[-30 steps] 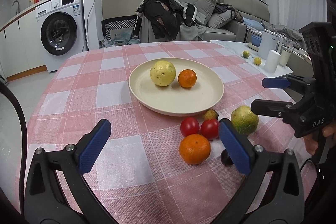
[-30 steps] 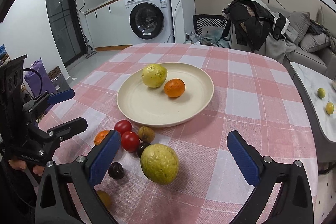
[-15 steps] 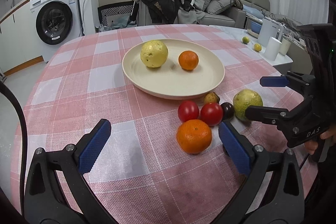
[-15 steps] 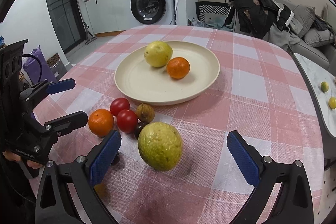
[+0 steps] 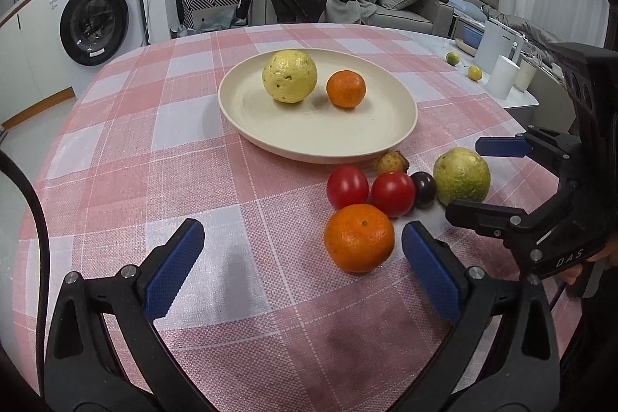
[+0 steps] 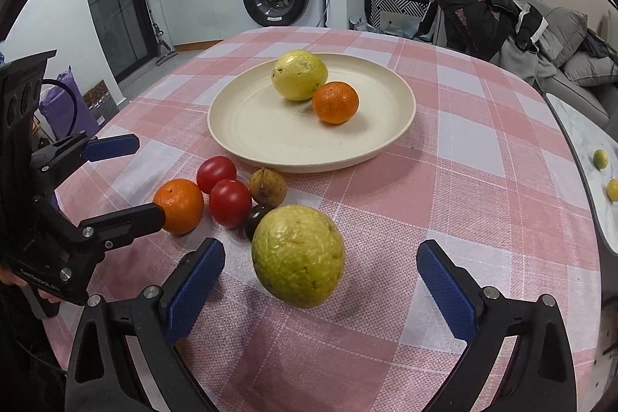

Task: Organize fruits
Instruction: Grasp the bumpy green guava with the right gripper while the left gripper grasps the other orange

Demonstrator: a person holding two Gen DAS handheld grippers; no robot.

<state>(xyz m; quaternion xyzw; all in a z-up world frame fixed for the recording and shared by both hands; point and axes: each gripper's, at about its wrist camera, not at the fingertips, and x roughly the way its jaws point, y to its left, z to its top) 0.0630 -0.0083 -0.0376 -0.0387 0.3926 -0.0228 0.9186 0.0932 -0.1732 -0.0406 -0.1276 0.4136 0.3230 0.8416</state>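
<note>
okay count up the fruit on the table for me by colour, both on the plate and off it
Orange: 2
Red: 2
Yellow or yellow-green, large: 2
Brownish, small: 1
Dark purple, small: 1
Total: 8, with 2 on the plate

Two fruits (image 5: 289,76) plated — six (image 5: 359,238) loose

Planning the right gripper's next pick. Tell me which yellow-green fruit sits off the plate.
The greener one on the tablecloth, before the right gripper; the yellower one lies on the plate.
</note>
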